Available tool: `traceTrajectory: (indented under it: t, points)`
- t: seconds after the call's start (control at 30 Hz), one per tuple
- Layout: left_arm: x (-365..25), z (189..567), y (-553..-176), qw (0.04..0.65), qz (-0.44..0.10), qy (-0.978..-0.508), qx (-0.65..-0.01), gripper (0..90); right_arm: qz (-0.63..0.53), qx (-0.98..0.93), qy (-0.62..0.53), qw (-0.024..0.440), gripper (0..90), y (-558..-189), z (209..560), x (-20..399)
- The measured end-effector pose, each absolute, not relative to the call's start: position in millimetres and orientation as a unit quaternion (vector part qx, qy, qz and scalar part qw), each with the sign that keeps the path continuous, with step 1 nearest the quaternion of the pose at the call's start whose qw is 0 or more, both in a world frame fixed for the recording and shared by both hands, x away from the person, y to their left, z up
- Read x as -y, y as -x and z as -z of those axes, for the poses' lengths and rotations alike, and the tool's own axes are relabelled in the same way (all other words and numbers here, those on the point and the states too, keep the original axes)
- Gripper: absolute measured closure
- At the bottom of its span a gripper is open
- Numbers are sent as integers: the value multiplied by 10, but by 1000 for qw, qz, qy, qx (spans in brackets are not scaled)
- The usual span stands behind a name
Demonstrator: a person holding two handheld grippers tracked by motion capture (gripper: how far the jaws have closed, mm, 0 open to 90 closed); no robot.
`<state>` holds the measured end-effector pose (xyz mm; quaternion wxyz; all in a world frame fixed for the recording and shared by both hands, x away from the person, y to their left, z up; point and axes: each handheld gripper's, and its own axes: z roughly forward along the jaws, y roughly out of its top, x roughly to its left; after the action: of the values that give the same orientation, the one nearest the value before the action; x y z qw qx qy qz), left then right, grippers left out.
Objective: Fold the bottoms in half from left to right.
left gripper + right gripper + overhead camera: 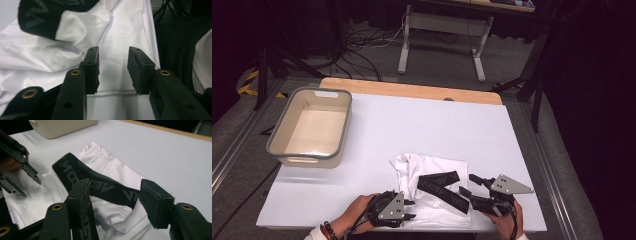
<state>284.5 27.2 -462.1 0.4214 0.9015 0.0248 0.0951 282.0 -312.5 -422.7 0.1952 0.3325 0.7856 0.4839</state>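
We see a beige bin (309, 127) at the far left of the white desk (422, 120), and nothing lies in it. Well apart from it, at the near edge, lies the white garment (432, 192), crumpled, with its black lettered waistband (439, 181) folded across the top.

Our left gripper (409, 209) sits at the garment's near left edge; in the left gripper view its jaws stand apart over the white cloth (113, 50), and we see no pad pressing on the fabric. Our right gripper (468, 183) is at the garment's right side, jaws apart.

The right gripper view brings out the waistband's grey lettering (100, 186) and the left gripper's tips (28, 183) over the cloth. The high view shows the person's hands and a beaded bracelet (328, 230).
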Motion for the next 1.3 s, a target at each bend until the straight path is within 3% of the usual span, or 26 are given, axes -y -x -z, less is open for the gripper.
traceTrajectory:
  t: [0.2,0.37,0.53,0.63,0.67,0.9,1.3]
  points:
    - [-303,4521,-3020,451,-85,-883,-98,452,-442,-805,-360,164,487,-3100,4345,3077]
    - [-354,4472,-3092,459,-93,-876,-116,453,-426,-808,-389,122,498,-3330,4421,3003]
    - [-450,4487,-3145,458,-105,-872,-138,439,-391,-820,-402,115,529,-3452,4504,2917]
    - [-496,4471,-3170,462,-113,-867,-148,440,-391,-826,-390,117,639,-3440,4506,2900]
    - [-505,4467,-3176,466,-112,-864,-152,445,-398,-825,-384,116,798,-3424,4492,2913]
    - [-543,4418,-3250,469,-125,-857,-172,453,-434,-828,-338,108,839,-3314,4370,2934]
    - [-341,4396,-3384,455,-135,-861,-185,462,-495,-834,-228,88,835,-2766,4159,2908]
